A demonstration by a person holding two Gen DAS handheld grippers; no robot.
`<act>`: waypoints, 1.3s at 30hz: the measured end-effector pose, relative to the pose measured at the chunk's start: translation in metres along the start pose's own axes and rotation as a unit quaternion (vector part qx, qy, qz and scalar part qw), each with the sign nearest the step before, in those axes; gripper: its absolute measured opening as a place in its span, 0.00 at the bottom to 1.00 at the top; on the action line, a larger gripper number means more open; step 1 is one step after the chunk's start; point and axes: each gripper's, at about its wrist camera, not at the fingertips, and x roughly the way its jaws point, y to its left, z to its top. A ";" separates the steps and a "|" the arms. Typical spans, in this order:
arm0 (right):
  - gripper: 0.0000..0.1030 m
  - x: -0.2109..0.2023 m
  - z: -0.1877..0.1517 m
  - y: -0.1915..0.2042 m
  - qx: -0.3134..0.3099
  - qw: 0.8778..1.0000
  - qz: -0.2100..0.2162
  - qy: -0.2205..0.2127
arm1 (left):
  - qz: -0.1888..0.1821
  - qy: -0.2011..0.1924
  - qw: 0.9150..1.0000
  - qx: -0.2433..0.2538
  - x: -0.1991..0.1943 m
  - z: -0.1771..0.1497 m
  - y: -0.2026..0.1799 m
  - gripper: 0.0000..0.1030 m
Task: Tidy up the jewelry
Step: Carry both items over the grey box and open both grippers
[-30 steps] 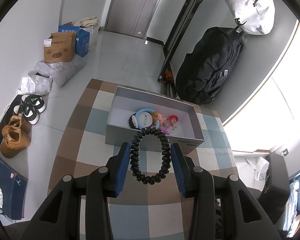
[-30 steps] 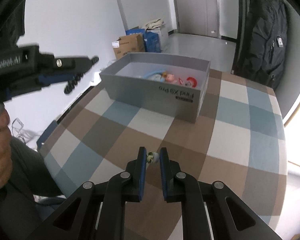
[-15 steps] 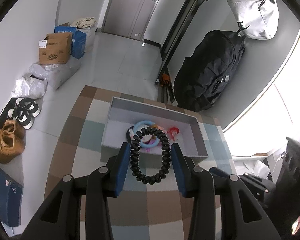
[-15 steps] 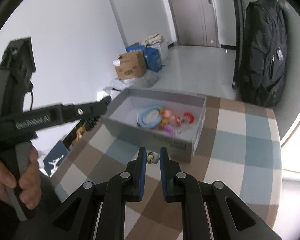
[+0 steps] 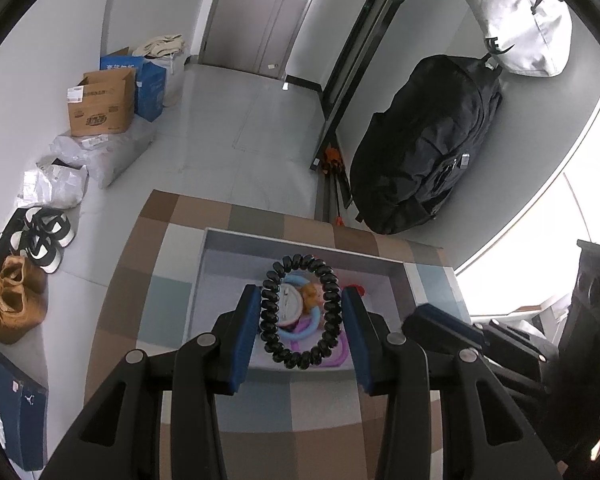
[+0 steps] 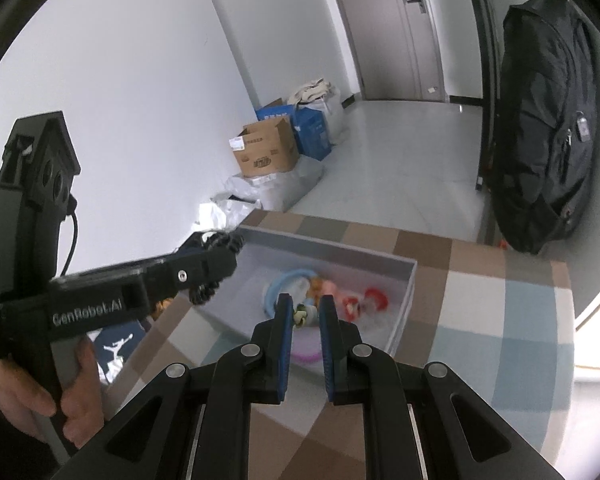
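Overhead, the left gripper (image 5: 300, 312) is spread fairly wide, its blue pads (image 5: 247, 336) pressing the two sides of a black coil bracelet (image 5: 299, 311) that stands as an oval loop between them, held above the grey box (image 5: 300, 240). From the right wrist view the same gripper (image 6: 216, 272) reaches in from the left over the box's near-left corner, a hand (image 6: 48, 396) wrapped round its handle.

The right gripper (image 6: 303, 314) is closed narrow — its pads pinch a small greenish trinket (image 6: 300, 315) near the tips, over the box's near wall.

The box (image 6: 410, 292) sits open on a checked table (image 6: 500, 320) and holds a light-blue ring (image 6: 278, 286), a pink hoop (image 6: 306, 356), an orange figure (image 6: 318, 286) and a red-and-white piece (image 6: 370, 300) — all loosely heaped toward its middle.
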 end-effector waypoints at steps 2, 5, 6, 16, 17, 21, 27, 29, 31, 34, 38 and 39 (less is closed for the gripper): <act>0.12 0.005 0.005 -0.004 0.004 1.000 0.005 0.001 | 0.000 0.003 1.000 0.000 0.004 0.003 0.000 0.35; 0.12 0.012 0.010 -0.011 0.011 1.000 0.012 0.002 | 0.001 0.008 1.000 -0.001 0.010 0.006 0.000 0.35; 0.12 0.014 0.011 -0.013 0.012 1.000 0.014 0.002 | 0.001 0.011 1.000 -0.001 0.013 0.007 0.001 0.35; 0.12 0.028 0.017 -0.029 0.036 0.999 0.030 0.013 | -0.004 0.038 0.999 -0.009 0.034 0.012 0.003 0.35; 0.12 0.028 0.017 -0.030 0.038 0.999 0.032 0.013 | -0.007 0.038 0.999 -0.009 0.035 0.013 0.003 0.35; 0.12 0.032 0.017 -0.034 0.044 0.998 0.037 0.016 | -0.017 0.039 0.999 -0.010 0.037 0.015 0.002 0.35; 0.15 0.034 0.018 -0.040 0.055 0.998 0.040 0.018 | -0.025 0.047 0.999 -0.009 0.040 0.015 -0.002 0.42; 0.15 0.033 0.018 -0.041 0.057 0.997 0.039 0.014 | -0.015 0.048 0.999 -0.011 0.041 0.015 -0.002 0.43; 0.15 0.032 0.018 -0.041 0.060 0.997 0.041 0.014 | -0.011 0.052 0.998 -0.016 0.042 0.015 0.000 0.44; 0.24 0.030 0.018 -0.041 0.060 0.998 0.034 0.011 | -0.014 0.056 0.998 -0.030 0.043 0.015 0.002 0.56; 0.46 0.025 0.018 -0.044 0.063 0.998 0.032 0.000 | -0.019 0.041 0.998 -0.033 0.038 0.016 0.002 0.65; 0.51 0.023 0.018 -0.044 0.063 0.998 0.031 -0.004 | -0.018 0.038 0.999 -0.031 0.037 0.016 0.002 0.65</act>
